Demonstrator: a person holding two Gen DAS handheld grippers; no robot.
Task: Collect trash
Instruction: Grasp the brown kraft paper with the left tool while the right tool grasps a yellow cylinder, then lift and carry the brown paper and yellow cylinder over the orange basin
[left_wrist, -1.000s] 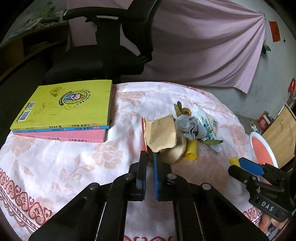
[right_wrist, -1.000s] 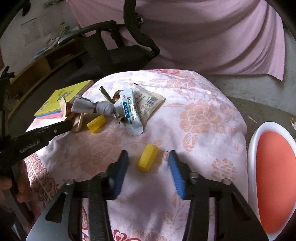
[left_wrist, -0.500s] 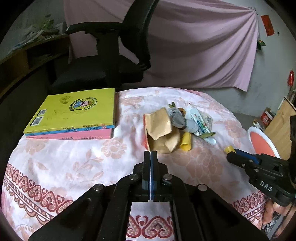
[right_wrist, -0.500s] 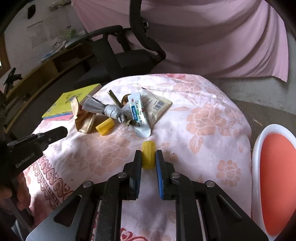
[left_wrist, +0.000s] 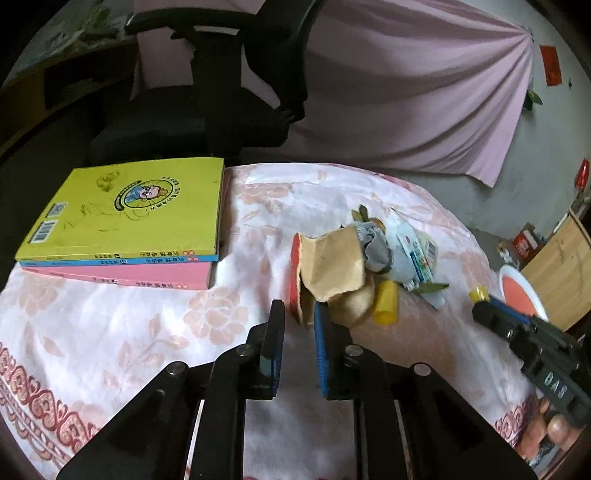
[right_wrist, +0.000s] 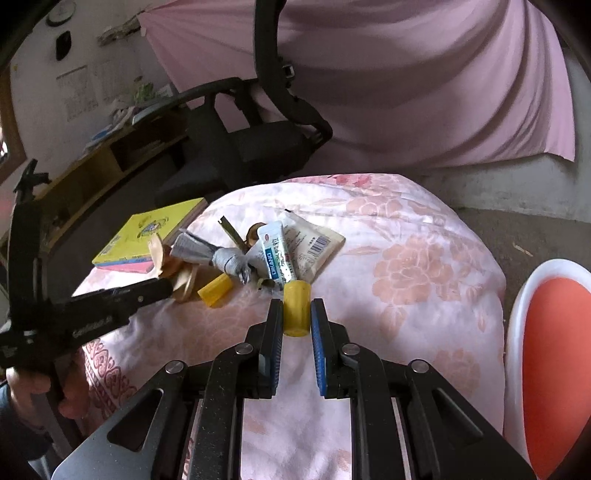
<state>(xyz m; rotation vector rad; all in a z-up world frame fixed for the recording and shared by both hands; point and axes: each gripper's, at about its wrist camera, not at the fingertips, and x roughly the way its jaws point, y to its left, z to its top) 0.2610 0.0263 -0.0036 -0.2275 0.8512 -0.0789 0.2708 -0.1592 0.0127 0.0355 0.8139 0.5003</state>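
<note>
right hand-held gripper (right_wrist: 296, 314): it is clenched on a small yellow tube (right_wrist: 296, 312), one blue pad on each side, so the tube cannot slip out.
yellow tube: short, round and plain yellow. it sticks out past the pads, just in front of the trash pile (right_wrist: 258, 254).
left hand-held gripper (left_wrist: 298, 317): its jaws are opening, with nothing pinched between them. its tips sit right by the torn brown paper (left_wrist: 332, 269), likely so it can take that piece next.
trash pile: it lies in the middle of the tabletop (left_wrist: 147, 332), all bunched close. there is brown paper, a crumpled grey wad (right_wrist: 229, 258), a white toothpaste tube (right_wrist: 277, 254), a flat packet (right_wrist: 317, 247) and a second yellow tube (right_wrist: 216, 290).
bin (right_wrist: 554, 362): white with an orange inside, low by the tabletop's right edge, probably where the trash goes.
books (left_wrist: 125, 225): stacked off to the left, well apart from the pile.
</note>
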